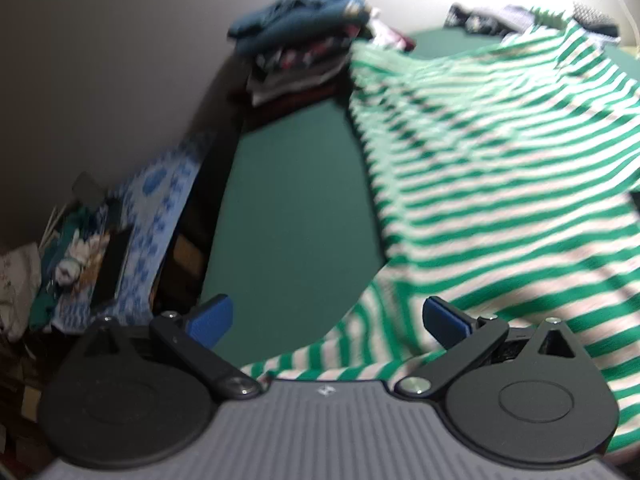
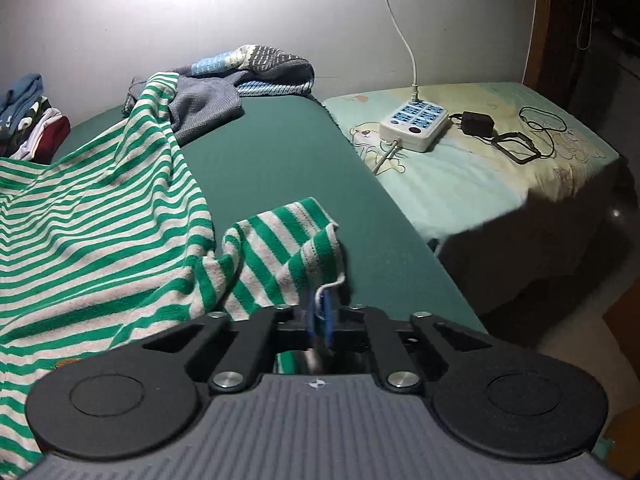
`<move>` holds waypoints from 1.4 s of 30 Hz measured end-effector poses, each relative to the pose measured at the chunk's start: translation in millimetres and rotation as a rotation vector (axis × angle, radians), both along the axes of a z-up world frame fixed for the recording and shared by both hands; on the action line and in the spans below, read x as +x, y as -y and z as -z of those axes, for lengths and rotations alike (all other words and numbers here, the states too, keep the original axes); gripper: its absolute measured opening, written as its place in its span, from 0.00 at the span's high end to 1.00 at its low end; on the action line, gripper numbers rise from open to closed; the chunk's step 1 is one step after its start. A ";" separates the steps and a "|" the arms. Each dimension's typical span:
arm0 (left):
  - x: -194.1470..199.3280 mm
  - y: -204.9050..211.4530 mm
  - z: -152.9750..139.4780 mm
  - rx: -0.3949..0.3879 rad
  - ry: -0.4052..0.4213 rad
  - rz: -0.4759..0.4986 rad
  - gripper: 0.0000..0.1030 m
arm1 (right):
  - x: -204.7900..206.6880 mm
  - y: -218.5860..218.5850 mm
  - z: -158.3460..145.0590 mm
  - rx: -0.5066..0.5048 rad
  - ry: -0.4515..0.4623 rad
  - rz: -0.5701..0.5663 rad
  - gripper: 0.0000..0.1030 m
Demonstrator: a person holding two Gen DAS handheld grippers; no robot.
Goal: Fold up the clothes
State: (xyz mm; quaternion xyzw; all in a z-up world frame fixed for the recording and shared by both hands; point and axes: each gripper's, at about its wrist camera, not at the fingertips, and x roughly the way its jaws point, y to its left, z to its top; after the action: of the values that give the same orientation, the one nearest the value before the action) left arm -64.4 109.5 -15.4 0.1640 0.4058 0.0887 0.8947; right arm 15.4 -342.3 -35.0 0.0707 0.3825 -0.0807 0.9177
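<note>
Striped shirt [image 2: 100,216], green and white, lies spread on the green bed surface [image 2: 280,168], mostly on its left side in the right wrist view; its lower part is cut off by the frame and hidden under both gripper bodies. Right gripper [image 2: 319,316] is clamped tight on a bunched edge of the shirt: blue pads pressed together with cloth and a white hem loop pinched between them, a small fold of fabric visible behind the pads through the frame opening. Exactly which part of the shirt that corner is (sleeve or hem) I can't tell. Left gripper [image 1: 328,318] has its jaws spread wide, nothing between the pads; the right pad sits over the shirt, the left one over bare green surface, contact unclear. Left wrist view is motion-blurred, so stripe detail and fold lines are smeared. Folded clothes stack [image 1: 304,40] sits at the far end against the wall, blurry, individual items hard to separate. Grey knit sweater [image 2: 224,80] is bunched at the far edge, touching the shirt's far tip. Power strip [image 2: 414,126] with cable and a black charger [image 2: 476,122] are on the adjacent pale sheet, well apart from the shirt. Floor clutter left of the bed is too dark to read.
</note>
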 end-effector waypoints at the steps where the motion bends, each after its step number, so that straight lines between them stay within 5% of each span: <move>1: -2.1 7.9 -5.4 0.006 0.019 0.013 0.01 | -4.7 7.6 -4.1 -0.016 0.003 0.017 0.96; 9: -11.7 72.2 -18.9 -0.036 0.056 0.107 0.01 | -35.3 75.3 -25.9 -0.095 0.008 0.140 0.98; 14: -17.1 114.5 -6.0 -0.037 0.006 0.170 0.01 | -46.5 83.6 -11.7 -0.131 -0.059 0.090 0.99; 16: -20.1 126.2 1.1 -0.030 -0.020 0.188 0.01 | -53.4 83.9 -14.2 -0.020 -0.056 0.059 0.91; 18: -23.5 133.6 9.8 -0.024 -0.051 0.193 0.01 | -59.4 81.7 -16.7 0.081 -0.070 0.040 0.60; 22: -31.4 142.7 23.9 -0.012 -0.095 0.180 0.01 | -64.5 60.0 -6.4 0.119 -0.152 -0.102 0.59; 28: -35.7 147.0 30.9 -0.025 -0.125 0.137 0.01 | -51.2 59.8 9.6 0.221 -0.065 -0.047 0.42; 31: -40.3 151.0 32.7 0.000 -0.113 0.134 0.01 | -43.2 66.8 11.8 0.264 -0.023 0.013 0.54; 32: -42.3 153.0 32.7 0.013 -0.106 0.137 0.01 | -42.0 68.6 10.9 0.267 -0.020 0.023 0.82; 33: -43.9 154.3 32.5 0.023 -0.104 0.139 0.01 | -39.4 70.8 12.0 0.269 -0.032 0.024 0.95; 42: -61.8 155.6 25.7 0.023 -0.136 0.170 0.02 | -68.0 91.2 -15.8 0.033 -0.036 -0.003 0.99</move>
State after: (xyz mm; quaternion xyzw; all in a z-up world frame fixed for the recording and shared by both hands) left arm -126.2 -46.1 -41.0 0.2136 0.4492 0.0059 0.8675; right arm -52.6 -433.5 -19.1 0.0840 0.4005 -0.0743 0.9094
